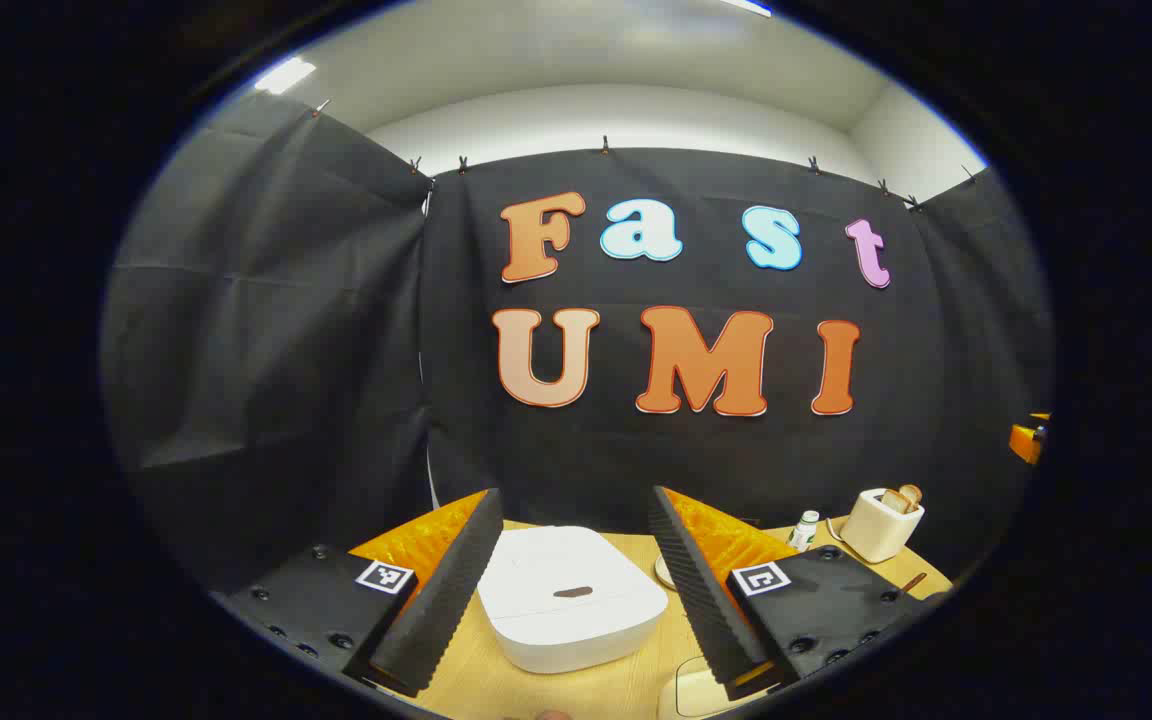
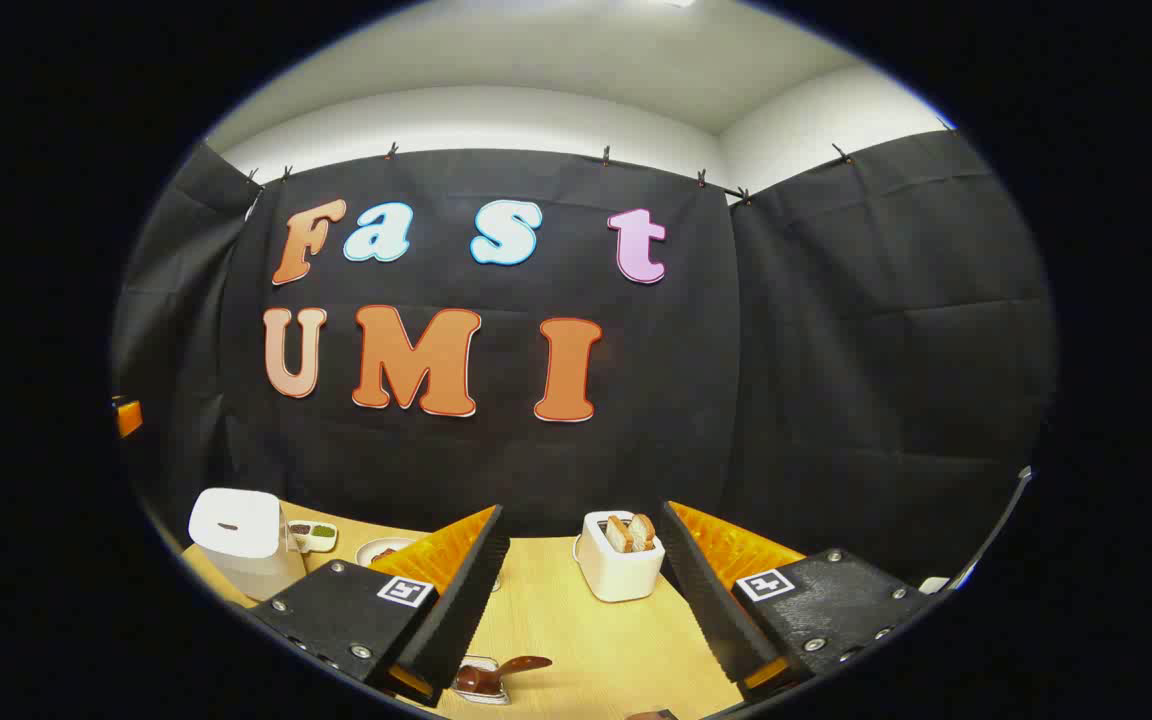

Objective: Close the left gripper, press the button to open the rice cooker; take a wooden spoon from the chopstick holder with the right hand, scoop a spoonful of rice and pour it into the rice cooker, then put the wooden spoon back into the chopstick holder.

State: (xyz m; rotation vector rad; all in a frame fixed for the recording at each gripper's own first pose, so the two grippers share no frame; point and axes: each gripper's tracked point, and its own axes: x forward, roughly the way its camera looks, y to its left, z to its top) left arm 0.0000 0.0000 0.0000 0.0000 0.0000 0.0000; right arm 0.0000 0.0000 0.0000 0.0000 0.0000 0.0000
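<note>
- Landmark: the white rice cooker (image 1: 572, 598) stood on the wooden table (image 1: 576, 690), its lid down and a small dark button on the lid's top.
- Left gripper (image 1: 576, 585): jaws spread wide and holding nothing, one finger on each side of the rice cooker and above it, with no contact visible.
- Behind and to the right of the rice cooker, in the left gripper view: the edge of a small plate (image 1: 663, 572), then a small white bottle with a green cap (image 1: 805, 529), then a cream chopstick holder (image 1: 881, 524) with wooden handles standing up out of it.
- In front of and to the right of the rice cooker, part of a pale object (image 1: 688, 692) lay behind the left gripper's finger; its kind could not be told.
- Right gripper (image 2: 584, 590): jaws likewise wide and empty, pointing at the chopstick holder, which stood between the fingers farther off, well to the right of the rice cooker.
- Between rice cooker and chopstick holder, in the right gripper view: a small divided dish (image 2: 313, 535) just beside the rice cooker, then the plate.
- Nearer the camera than the chopstick holder, a dark brown spoon (image 2: 496, 674) rested in a small clear dish, partly covered by a right gripper finger.
</note>
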